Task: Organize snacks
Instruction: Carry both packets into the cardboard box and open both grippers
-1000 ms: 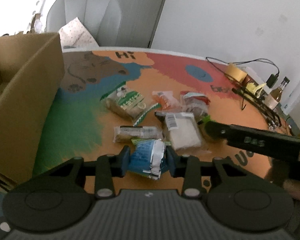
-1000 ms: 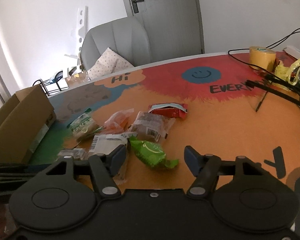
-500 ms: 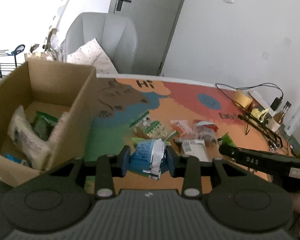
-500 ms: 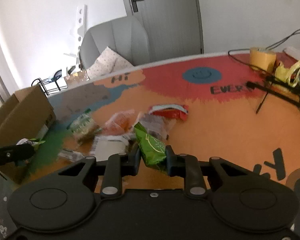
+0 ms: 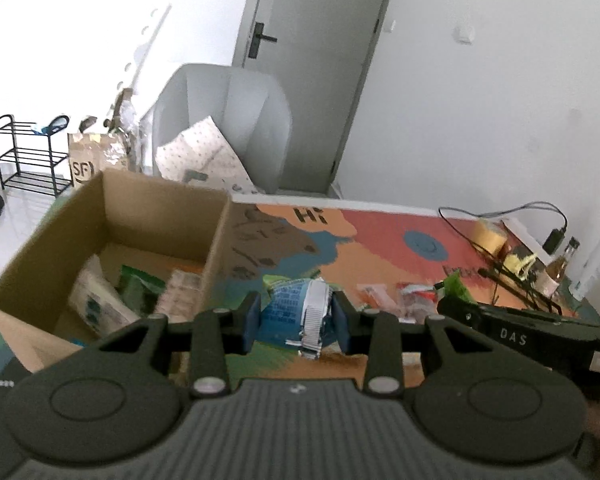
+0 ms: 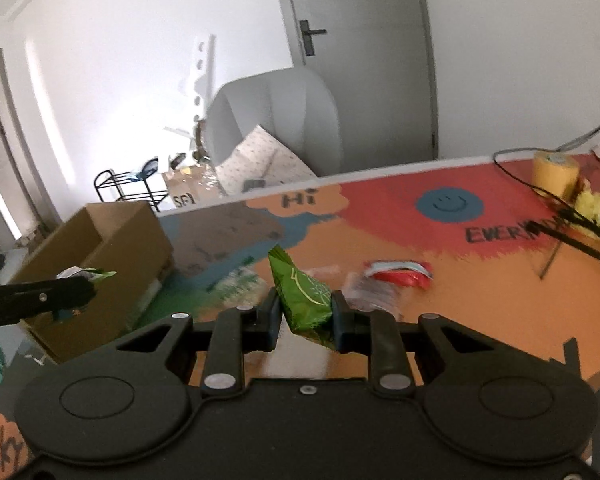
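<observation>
My left gripper [image 5: 296, 322] is shut on a blue and silver snack packet [image 5: 300, 314], held above the table just right of the open cardboard box [image 5: 112, 216]. The box holds several packets [image 5: 100, 304]. My right gripper [image 6: 304, 318] is shut on a green snack packet [image 6: 304, 300], lifted above the table; it shows in the left wrist view [image 5: 456, 284] too. Loose snacks lie on the colourful mat: a red packet [image 6: 400, 274], a clear one [image 6: 368, 294] and an orange one [image 5: 374, 294]. The left gripper appears at the left of the right wrist view [image 6: 40, 298].
A yellow tape roll [image 6: 554, 174], black cables [image 6: 572, 220], a yellow object [image 6: 596, 204] and a bottle [image 5: 560, 266] sit at the table's right side. A grey chair [image 5: 228, 120] with a dotted cushion stands behind the table. A black rack [image 5: 28, 156] is on the floor.
My left gripper has risen and swung left toward the box with the blue packet. My right gripper has closed on the green packet and lifted it off the table.
</observation>
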`<state>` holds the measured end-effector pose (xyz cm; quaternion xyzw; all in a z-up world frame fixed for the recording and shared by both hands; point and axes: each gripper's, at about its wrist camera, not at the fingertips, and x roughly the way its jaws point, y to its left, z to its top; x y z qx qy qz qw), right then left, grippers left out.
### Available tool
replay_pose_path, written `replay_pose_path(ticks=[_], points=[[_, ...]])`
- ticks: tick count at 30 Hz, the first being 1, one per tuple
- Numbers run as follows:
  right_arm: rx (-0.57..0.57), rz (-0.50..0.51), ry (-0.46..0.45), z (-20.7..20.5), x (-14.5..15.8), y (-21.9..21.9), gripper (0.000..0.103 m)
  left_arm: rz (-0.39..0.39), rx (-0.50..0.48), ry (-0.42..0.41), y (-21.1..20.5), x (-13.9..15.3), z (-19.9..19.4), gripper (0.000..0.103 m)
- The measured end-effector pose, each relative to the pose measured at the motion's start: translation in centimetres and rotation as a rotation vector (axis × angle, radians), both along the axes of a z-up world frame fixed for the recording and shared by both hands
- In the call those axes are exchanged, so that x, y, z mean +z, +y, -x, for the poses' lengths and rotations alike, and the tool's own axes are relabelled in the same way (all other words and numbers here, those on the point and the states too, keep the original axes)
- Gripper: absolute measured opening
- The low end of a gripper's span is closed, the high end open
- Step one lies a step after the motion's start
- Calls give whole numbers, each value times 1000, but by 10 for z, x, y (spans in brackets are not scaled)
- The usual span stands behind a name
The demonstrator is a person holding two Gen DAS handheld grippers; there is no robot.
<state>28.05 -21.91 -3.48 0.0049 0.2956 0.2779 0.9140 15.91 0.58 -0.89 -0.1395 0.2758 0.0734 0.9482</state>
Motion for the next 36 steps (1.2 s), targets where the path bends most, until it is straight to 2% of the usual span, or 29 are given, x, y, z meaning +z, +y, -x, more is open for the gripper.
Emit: replay_pose_path(ticks=[16, 23, 36], points=[[154, -50, -68, 25, 34, 70, 23, -32, 130, -50, 54, 26, 34, 37], [214, -54, -80, 34, 42, 99, 23, -28, 194, -49, 84, 23, 47, 37], [290, -35, -103, 49, 49, 150, 23, 6, 244, -14, 136, 9, 49, 38]])
